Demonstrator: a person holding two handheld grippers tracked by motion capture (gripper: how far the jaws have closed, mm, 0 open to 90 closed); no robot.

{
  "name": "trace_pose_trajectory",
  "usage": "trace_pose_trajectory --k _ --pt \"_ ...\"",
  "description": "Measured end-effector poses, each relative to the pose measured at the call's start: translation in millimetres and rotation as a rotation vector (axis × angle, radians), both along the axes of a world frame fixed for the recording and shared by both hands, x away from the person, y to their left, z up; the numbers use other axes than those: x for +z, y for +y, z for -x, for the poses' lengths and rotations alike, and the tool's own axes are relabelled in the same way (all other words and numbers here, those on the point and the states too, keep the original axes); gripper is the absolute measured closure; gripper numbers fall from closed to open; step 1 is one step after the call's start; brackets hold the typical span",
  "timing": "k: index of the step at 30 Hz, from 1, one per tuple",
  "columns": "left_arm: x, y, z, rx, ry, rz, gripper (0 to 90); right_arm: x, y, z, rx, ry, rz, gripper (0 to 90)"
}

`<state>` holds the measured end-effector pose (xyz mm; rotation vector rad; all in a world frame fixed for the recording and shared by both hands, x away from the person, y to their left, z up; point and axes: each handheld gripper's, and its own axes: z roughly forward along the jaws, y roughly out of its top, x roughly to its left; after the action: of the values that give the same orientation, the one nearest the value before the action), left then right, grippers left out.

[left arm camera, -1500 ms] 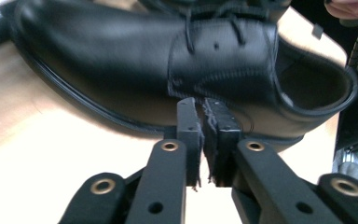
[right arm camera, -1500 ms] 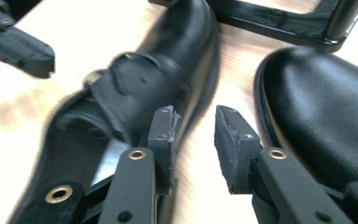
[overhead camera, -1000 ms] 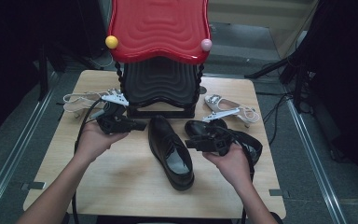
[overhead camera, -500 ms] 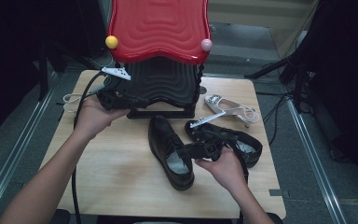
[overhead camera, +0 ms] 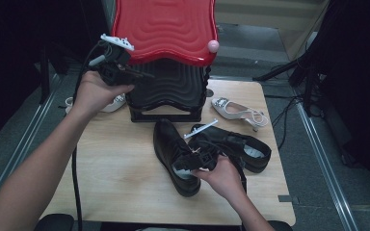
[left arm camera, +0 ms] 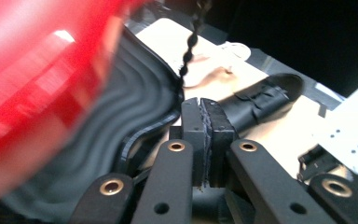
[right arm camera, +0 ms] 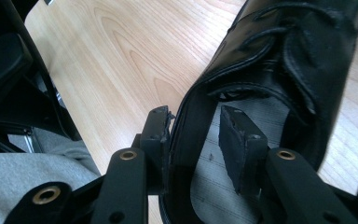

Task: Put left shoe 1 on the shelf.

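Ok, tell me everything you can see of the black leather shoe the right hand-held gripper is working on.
The black leather lace-up shoe lies flat on its sole on the light wooden table, toe toward the black ribbed rack, heel toward the person. It looks like smooth, slightly glossy leather with black laces and a pale grey lining. The right hand-held gripper straddles the collar wall at the heel: one pad is outside against the leather, the other inside the opening, apart from the wall. A second black shoe lies close beside it.

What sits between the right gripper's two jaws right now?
In the right gripper view, the right gripper straddles the collar wall of the black leather lace-up shoe; the far pad stands apart from the leather.
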<state>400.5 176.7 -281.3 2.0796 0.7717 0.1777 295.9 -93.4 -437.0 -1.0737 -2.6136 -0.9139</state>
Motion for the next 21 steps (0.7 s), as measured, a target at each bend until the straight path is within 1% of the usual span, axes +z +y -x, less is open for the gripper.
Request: trace_pose_trajectory --k 1,2,3,4,6,10,12,14,16,18,21 --pt "3.0 -0.1 -1.4 0.003 -0.005 -0.002 90.0 -0.9 1.4 0.3 0.001 0.004 0.003 63.9" --pt "7.3 -0.1 -3.1 0.014 -0.014 -0.015 90.0 -2.2 2.3 0.0 0.006 0.0 0.002 63.9" --pt "11.4 0.0 -5.5 0.017 -0.014 -0.02 90.0 -3.7 3.6 0.0 0.007 0.002 0.006 63.8" --pt "15.4 0.1 -7.4 0.021 -0.018 -0.02 90.0 -5.3 4.5 -0.1 0.009 -0.001 0.008 63.7" --pt "24.6 0.7 -11.7 0.031 -0.026 -0.022 90.0 -7.8 6.4 0.3 0.01 0.009 0.009 63.8" --pt "38.0 1.3 -18.1 0.044 -0.048 -0.021 90.0 -13.4 10.2 1.5 0.019 0.017 0.013 63.6" --pt "43.0 3.0 -23.0 0.052 -0.045 -0.012 90.0 -15.7 12.0 1.6 0.021 0.014 0.018 63.1" --pt "45.4 5.0 -29.0 0.055 -0.03 0.003 90.0 -17.6 13.6 1.8 0.019 0.017 0.021 62.5" --pt "46.0 5.9 -34.0 0.08 -0.029 0.001 90.0 -20.0 15.4 1.9 0.023 0.02 0.021 62.4" --pt "46.6 6.3 -37.4 0.084 -0.028 0.006 90.0 -22.4 18.2 2.9 0.025 0.024 0.028 62.0" --pt "47.5 5.7 -40.0 0.102 -0.031 -0.004 90.0 -26.7 24.3 4.2 0.032 0.027 0.042 61.2"
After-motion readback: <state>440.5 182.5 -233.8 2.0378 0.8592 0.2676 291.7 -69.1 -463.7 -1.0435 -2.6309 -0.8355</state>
